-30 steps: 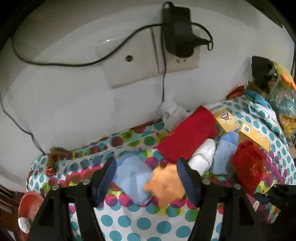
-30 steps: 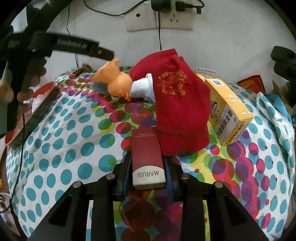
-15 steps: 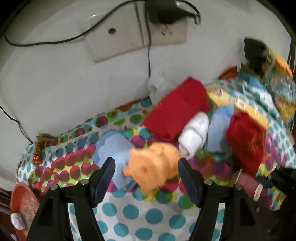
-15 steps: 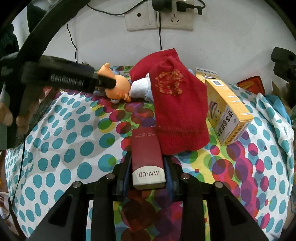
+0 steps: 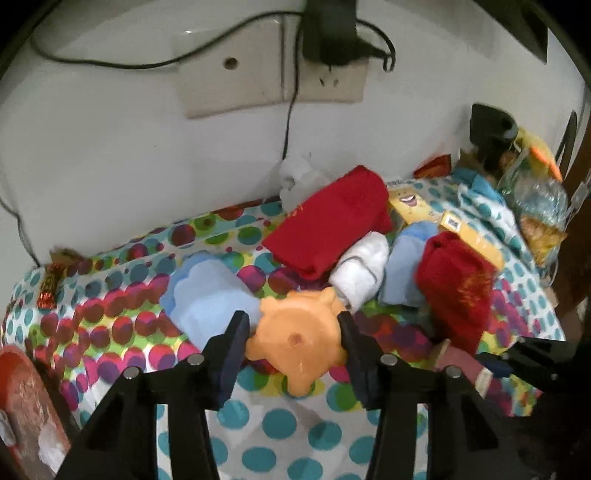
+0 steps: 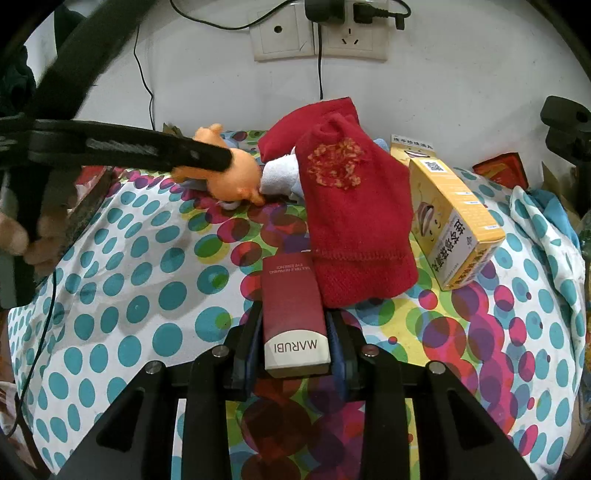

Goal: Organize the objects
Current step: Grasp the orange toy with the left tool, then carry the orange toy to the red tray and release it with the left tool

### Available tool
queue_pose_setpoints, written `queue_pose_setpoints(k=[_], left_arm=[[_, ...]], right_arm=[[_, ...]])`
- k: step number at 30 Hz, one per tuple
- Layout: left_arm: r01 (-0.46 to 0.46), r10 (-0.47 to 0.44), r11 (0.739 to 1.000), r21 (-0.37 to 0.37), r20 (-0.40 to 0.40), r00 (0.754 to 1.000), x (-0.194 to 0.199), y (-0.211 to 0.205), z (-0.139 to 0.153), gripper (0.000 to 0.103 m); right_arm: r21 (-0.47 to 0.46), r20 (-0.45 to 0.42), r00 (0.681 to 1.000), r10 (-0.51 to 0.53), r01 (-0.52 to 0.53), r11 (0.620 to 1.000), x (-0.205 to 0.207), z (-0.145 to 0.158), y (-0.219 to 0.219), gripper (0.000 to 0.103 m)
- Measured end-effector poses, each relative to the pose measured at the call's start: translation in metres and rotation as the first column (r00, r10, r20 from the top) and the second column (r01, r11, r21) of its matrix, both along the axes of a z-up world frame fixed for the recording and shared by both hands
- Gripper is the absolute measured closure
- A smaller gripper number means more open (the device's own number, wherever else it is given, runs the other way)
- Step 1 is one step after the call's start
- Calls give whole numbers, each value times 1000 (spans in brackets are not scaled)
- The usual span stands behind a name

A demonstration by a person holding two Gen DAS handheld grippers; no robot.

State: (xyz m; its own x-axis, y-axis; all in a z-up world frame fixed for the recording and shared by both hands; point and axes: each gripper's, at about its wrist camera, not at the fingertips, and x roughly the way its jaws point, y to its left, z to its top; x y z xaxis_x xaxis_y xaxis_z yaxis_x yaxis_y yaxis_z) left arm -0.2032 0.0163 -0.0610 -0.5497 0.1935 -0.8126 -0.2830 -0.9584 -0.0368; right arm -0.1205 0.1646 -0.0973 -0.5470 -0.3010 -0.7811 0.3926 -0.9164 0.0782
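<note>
An orange plastic animal toy (image 5: 295,343) lies on the dotted tablecloth (image 5: 280,424) between a pale blue cloth (image 5: 207,295) and a rolled white sock (image 5: 364,266). My left gripper (image 5: 291,339) is around the toy, its jaws closing, and both pads touch the toy's sides. In the right wrist view the toy (image 6: 240,173) shows at the far left, with one left finger (image 6: 192,155) laid across it. My right gripper (image 6: 293,314) is shut on a dark red MARUBI box (image 6: 291,306), low over the cloth.
A red knitted sock (image 6: 354,221) and a red cloth (image 5: 332,225) lie mid-table, with a yellow carton (image 6: 454,225) to their right. Wall sockets with a charger (image 5: 332,33) and cords are behind. A red plate (image 5: 26,398) sits at the left edge, and bags (image 5: 535,195) are far right.
My left gripper came down and forward over the orange toy, and its jaws narrowed onto it. The right gripper and its red box stayed still.
</note>
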Motion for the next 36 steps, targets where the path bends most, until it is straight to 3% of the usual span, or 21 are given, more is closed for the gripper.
queue_pose_setpoints(k=[3,13,22,28,36], left_arm=[[-2,2,1000,-30,-8,1000,12,-1,2,53],[-13,12,1000,-21,-66,998,70,-13,26,53],[-158,154,986,-56,-77,985,108,-70,43,53],[-298,292,952,-68,-94,952,138,-131,59,53],[-499,491,861,-93,-102,865,162,-223,70,53]], right_arm=[[3,-1,1000,0,0,1000,0,0,2,74],[42,-14,1000,-4,4,999,2,-1,-2,74],[78,-26,1000,-5,7,997,3,-2,-4,74],[92,-31,1000,-6,9,996,3,-2,-4,74],[103,-37,999,-9,13,995,7,-1,-7,74]])
